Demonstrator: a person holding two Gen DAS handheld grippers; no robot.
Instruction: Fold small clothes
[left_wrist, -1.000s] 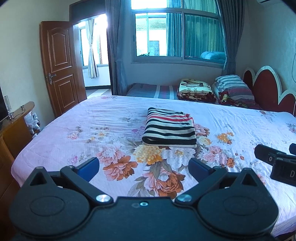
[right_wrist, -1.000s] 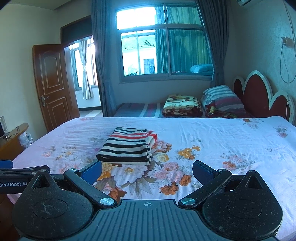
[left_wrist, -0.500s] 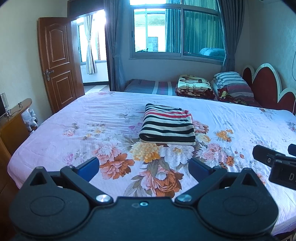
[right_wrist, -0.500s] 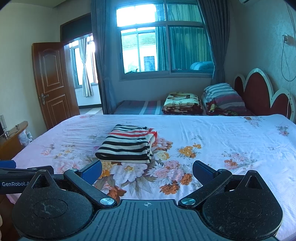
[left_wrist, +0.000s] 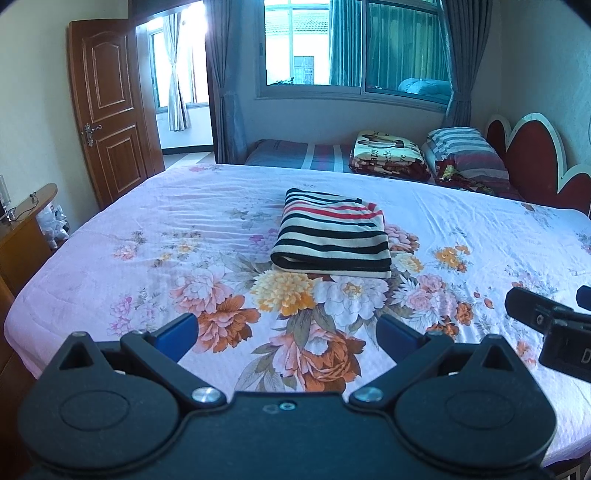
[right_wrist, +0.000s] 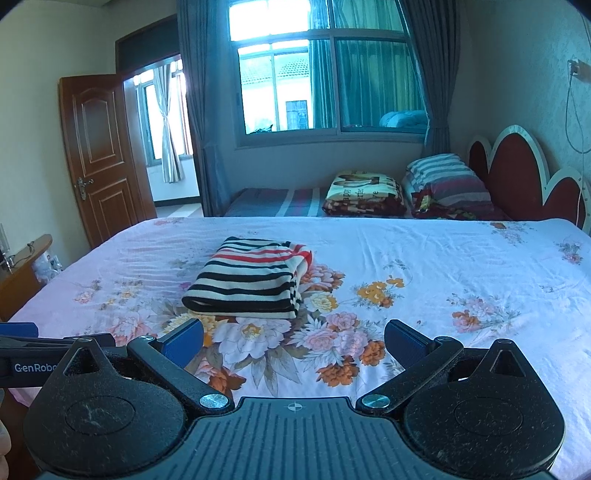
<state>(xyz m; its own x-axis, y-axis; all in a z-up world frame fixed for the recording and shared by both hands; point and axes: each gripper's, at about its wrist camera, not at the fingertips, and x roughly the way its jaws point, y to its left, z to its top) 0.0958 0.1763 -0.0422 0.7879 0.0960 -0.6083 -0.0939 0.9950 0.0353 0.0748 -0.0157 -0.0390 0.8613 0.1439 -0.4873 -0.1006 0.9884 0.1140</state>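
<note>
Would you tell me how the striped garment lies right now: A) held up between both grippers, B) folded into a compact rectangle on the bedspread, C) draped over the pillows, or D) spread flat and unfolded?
B: the striped garment sits folded on the floral bedspread, clear of both open grippers.

A home bedroom: a wide bed (left_wrist: 155, 236) under a floral sheet, pillows (right_wrist: 443, 177), a scalloped headboard (right_wrist: 517, 162), curtained window (right_wrist: 325, 74).
</note>
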